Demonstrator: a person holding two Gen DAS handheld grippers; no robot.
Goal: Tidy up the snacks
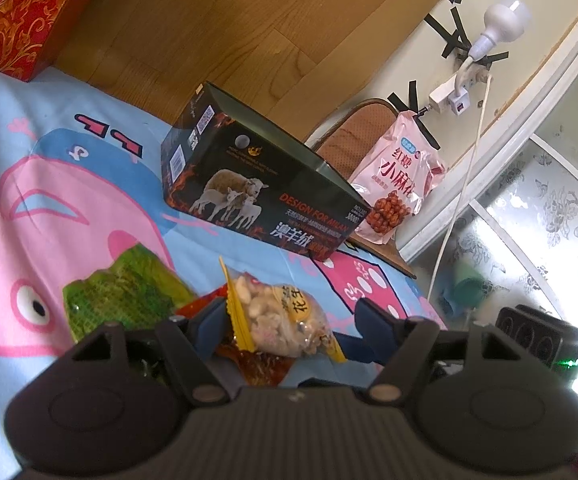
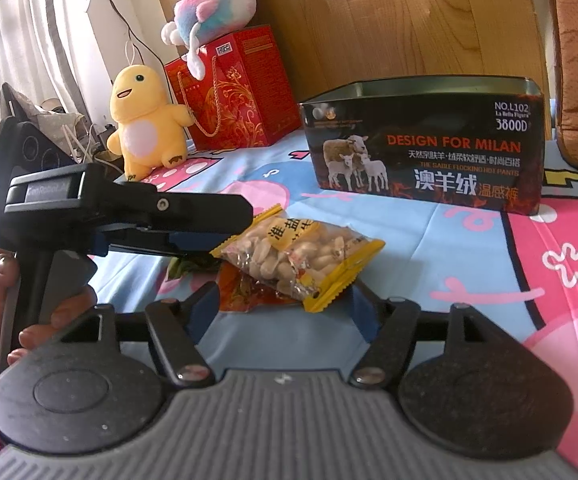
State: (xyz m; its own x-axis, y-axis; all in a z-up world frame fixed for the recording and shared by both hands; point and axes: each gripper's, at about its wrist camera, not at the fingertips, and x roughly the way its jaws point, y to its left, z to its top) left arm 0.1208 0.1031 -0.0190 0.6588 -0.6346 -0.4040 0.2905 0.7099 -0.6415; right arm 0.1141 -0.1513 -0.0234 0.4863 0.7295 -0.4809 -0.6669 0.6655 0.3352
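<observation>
While we held our right gripper (image 2: 285, 312) spread just short of the clear yellow-edged peanut packet (image 2: 301, 256), our left gripper (image 1: 289, 320) stood parted around it, unpinched. Closing carelessly risked snagging the red wrapper (image 2: 249, 292) beneath. Farther off waited the open black tin box (image 2: 421, 152).

Home bedroom: cartoon bedsheet (image 2: 489, 280), wooden headboard (image 2: 389, 20), plush toys (image 2: 145, 120), curtains (image 2: 29, 20).
</observation>
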